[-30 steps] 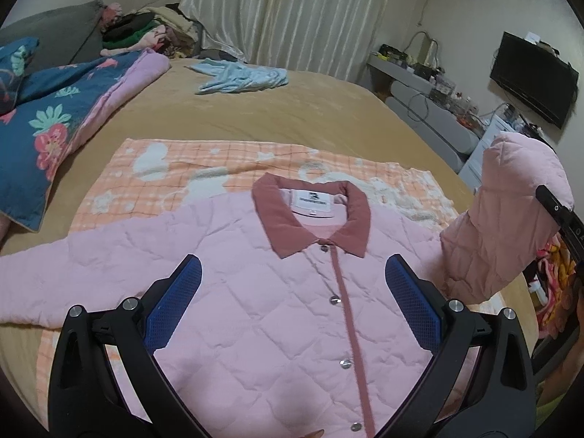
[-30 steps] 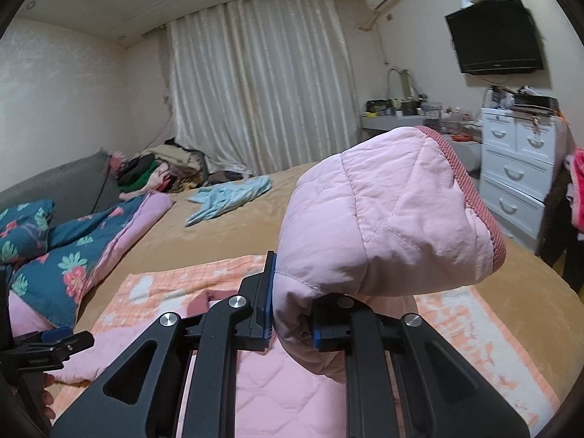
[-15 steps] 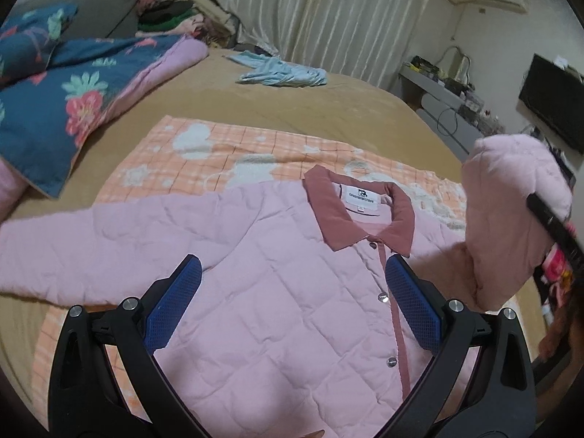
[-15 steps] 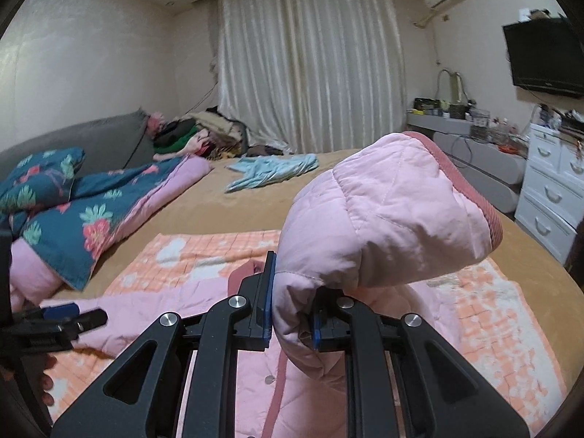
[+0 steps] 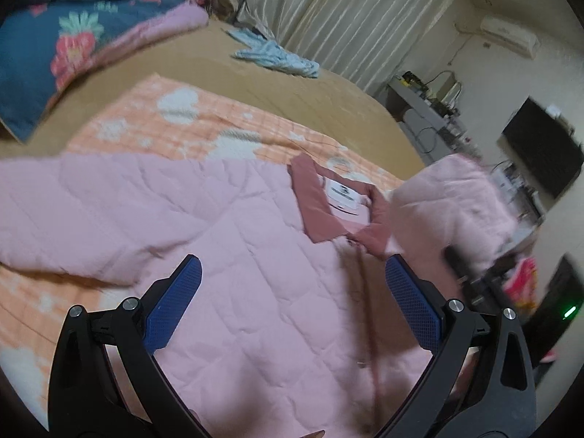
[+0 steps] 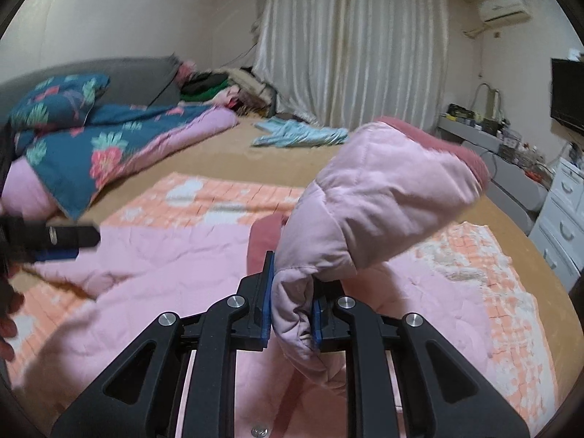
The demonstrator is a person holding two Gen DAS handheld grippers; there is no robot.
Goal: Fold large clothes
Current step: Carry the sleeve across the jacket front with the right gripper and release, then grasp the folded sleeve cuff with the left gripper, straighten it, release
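Step in hand: folding the right-hand sleeve across the front of the pink quilted jacket [image 5: 255, 310]; judged from the lifted sleeve, this looks like an early fold, with the other sleeve not yet brought in.
Jacket: lies front-up and buttoned on the orange checked blanket [image 5: 204, 124] on the bed [image 5: 292, 91], filling the lower half of the left wrist view; the dusty-rose collar [image 5: 314, 204] sits at about 2 o'clock from picture centre.
Right tool [image 6: 290, 314]: jaws narrow, pinching a bunch of the sleeve [image 6: 383, 197] near its cuff; the sleeve stands up and arches toward 1 o'clock, its rose cuff edge at the far end.
Left tool [image 5: 292, 303]: jaws wide, nothing between the blue pads [image 5: 171, 306], hovering above the chest of the jacket.
Other sleeve [image 5: 73, 211]: stretched flat out to 9 o'clock in the left wrist view.
How to do it well: carry the sleeve across toward 9 o'clock and lay it straight over the chest, crease along the shoulder line, below the collar.
Left tool's use: it could press the body panel so the padded cloth does not drag.
Risk: the puffy quilting may spring back or bunch; release only once the sleeve lies flat.
Clutter: the pale blue garment [image 6: 299, 135] at 12 o'clock lies well apart.
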